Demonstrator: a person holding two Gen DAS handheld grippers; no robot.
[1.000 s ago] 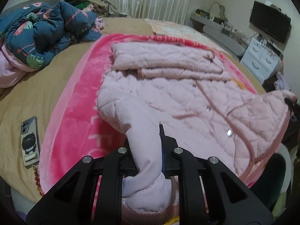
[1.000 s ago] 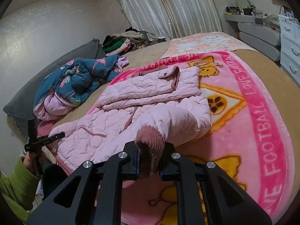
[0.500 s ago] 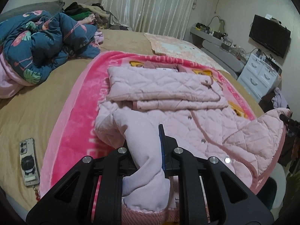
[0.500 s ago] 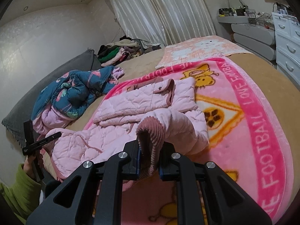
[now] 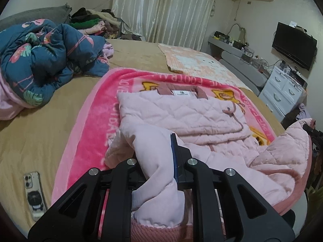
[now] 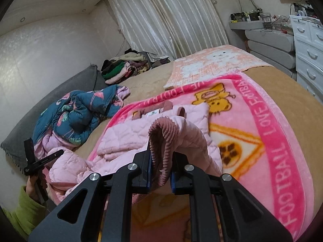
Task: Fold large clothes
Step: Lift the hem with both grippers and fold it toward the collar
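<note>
Since the earlier frames both grippers have carried the lower half of the pink jacket (image 5: pixel 181 113) up and toward its collar (image 5: pixel 182 90), so more of the hem now hangs above the folded upper part. The left gripper (image 5: pixel 159 161) is pinching a pale sleeve or hem corner between its pads, and the right gripper (image 6: pixel 160 161) is pressed together on the ribbed cuff (image 6: pixel 163 135); holding both corners level likely keeps the fold line straight. The jacket lies on the pink blanket (image 6: pixel 272 125) spread over the bed (image 5: pixel 36 133), which gives a flat surface for folding. A phone (image 5: pixel 34 195) sits near the bed's edge, well apart from the work.
</note>
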